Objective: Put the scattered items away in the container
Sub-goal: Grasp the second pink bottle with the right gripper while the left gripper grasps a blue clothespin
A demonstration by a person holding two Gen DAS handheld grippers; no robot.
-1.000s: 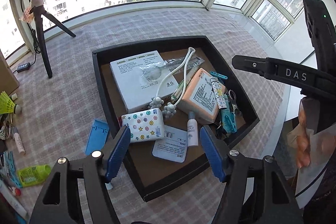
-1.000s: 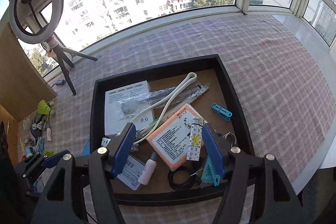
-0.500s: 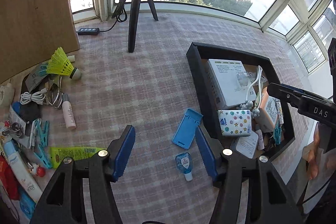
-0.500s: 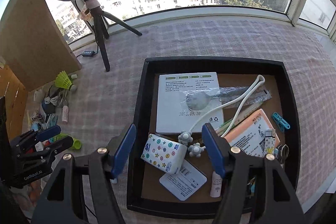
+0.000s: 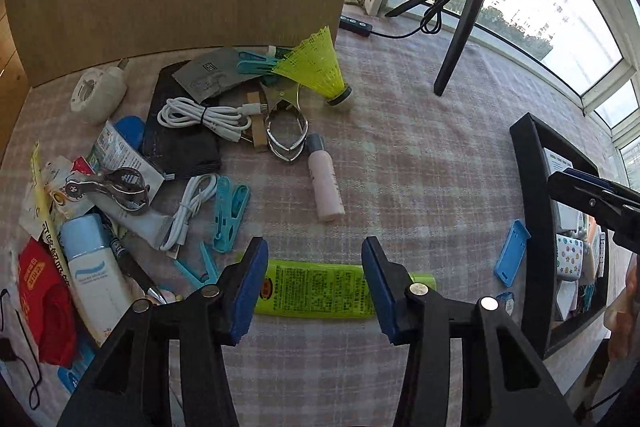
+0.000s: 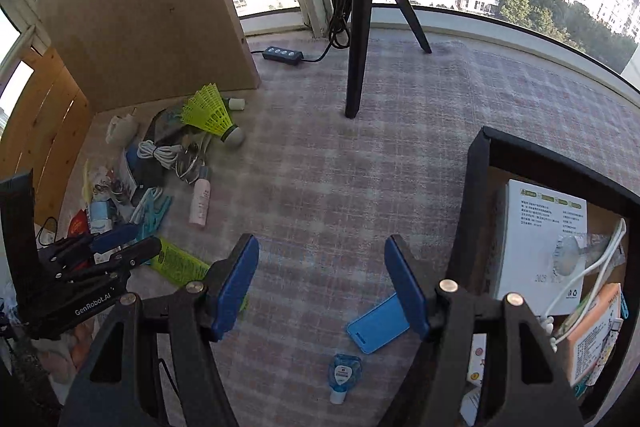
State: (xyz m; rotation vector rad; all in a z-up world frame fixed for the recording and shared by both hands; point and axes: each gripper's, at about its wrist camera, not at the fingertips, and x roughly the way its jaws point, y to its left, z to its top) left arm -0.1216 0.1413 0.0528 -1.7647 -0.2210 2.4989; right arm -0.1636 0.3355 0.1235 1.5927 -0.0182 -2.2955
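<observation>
Low in the left wrist view, the left hand-held gripper (image 5: 314, 277), swung away from the black tray (image 5: 532, 163), hangs with jaws closing around the yellow-green packet (image 5: 316, 293), not yet gripping. The right hand-held gripper (image 6: 322, 281) stays wide, empty, over a blue case (image 6: 378, 323). Beyond lies the clutter pile (image 5: 160, 163).

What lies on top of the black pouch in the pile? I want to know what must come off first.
On the black pouch lie a coiled white cable and a grey packet; whatever is underneath is hidden.
</observation>
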